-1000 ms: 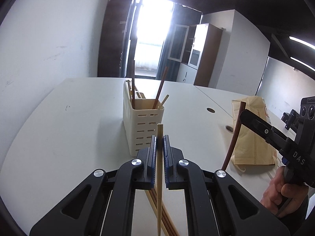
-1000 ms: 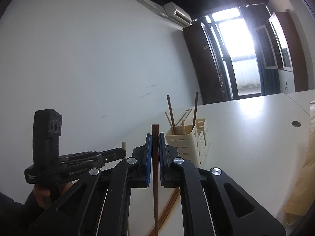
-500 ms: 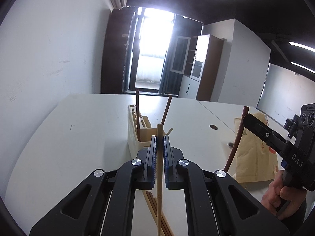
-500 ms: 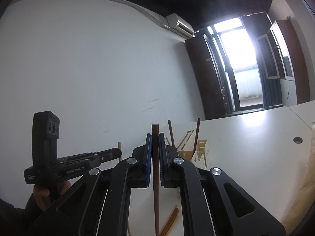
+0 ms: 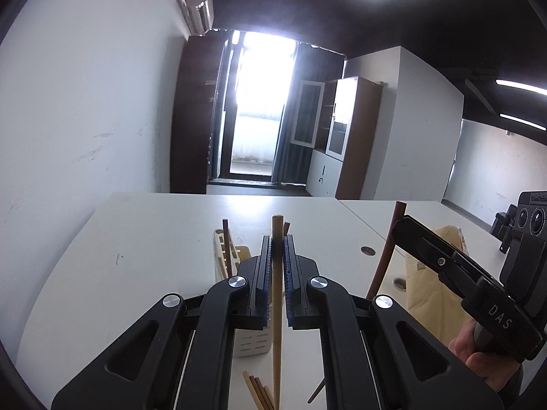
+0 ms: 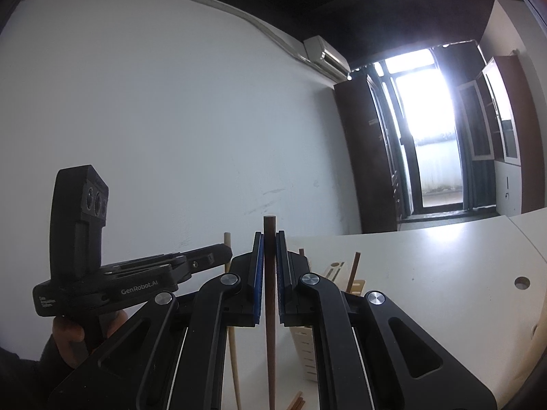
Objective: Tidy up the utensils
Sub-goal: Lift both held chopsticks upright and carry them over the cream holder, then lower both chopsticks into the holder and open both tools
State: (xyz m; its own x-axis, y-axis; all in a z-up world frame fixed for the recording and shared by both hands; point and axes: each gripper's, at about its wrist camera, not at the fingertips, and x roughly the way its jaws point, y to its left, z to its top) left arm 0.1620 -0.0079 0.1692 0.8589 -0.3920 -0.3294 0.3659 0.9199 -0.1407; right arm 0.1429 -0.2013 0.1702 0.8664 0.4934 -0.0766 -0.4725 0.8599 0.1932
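Note:
My left gripper is shut on a light wooden chopstick, held upright above the table. My right gripper is shut on a dark brown chopstick, also upright; it shows in the left wrist view at the right. A cream slotted utensil holder stands on the white table just beyond and below my left gripper, with a few chopsticks standing in it; it also shows in the right wrist view. Several loose chopsticks lie on the table below my left gripper.
A tan padded envelope lies on the white table at the right. The table has cable holes. A white wall runs along the left side. Cabinets and a bright door stand beyond the table.
Both grippers have risen and tilted up, each still holding its chopstick. The holder now sits lower in both views, partly hidden behind the fingers.

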